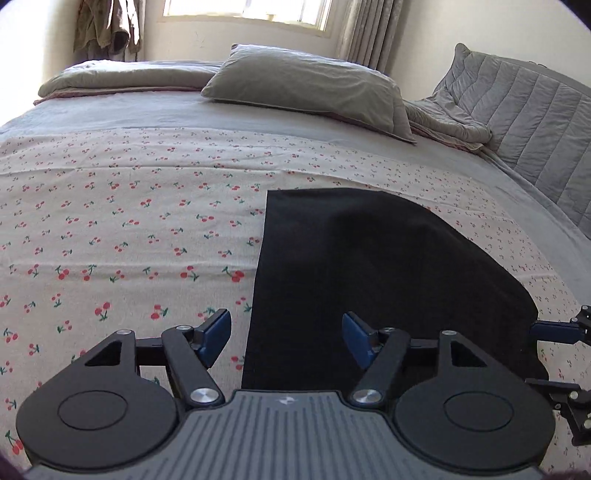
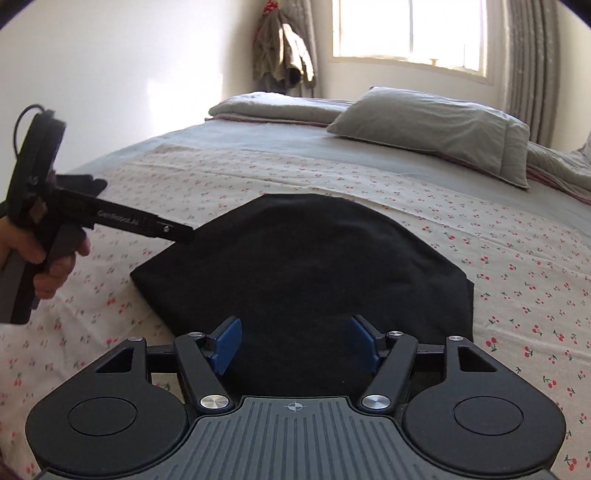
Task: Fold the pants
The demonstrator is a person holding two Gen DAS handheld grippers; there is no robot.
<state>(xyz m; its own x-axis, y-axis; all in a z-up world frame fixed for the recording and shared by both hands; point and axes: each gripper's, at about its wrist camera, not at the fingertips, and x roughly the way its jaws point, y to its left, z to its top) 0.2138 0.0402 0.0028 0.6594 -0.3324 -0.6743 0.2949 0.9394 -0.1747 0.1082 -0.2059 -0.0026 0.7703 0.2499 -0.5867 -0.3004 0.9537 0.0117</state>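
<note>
The black pants (image 1: 369, 266) lie folded into a compact flat stack on a cherry-print sheet (image 1: 129, 221) spread over the bed. My left gripper (image 1: 286, 332) hovers open over the stack's near left edge, with nothing pinched between its blue pads. In the right wrist view the pants (image 2: 295, 266) fill the middle. My right gripper (image 2: 295, 341) stands open just above their near edge, its pads clear of the cloth. A hand (image 2: 48, 258) holds the left gripper at the left, one of its fingers (image 2: 147, 223) reaching over the stack's far left corner.
A grey pillow (image 1: 314, 85) and a folded grey quilt (image 1: 122, 75) lie at the far side of the bed. A quilted grey headboard (image 1: 535, 122) runs along the right. Clothes (image 2: 284, 48) hang by the window (image 2: 410, 29).
</note>
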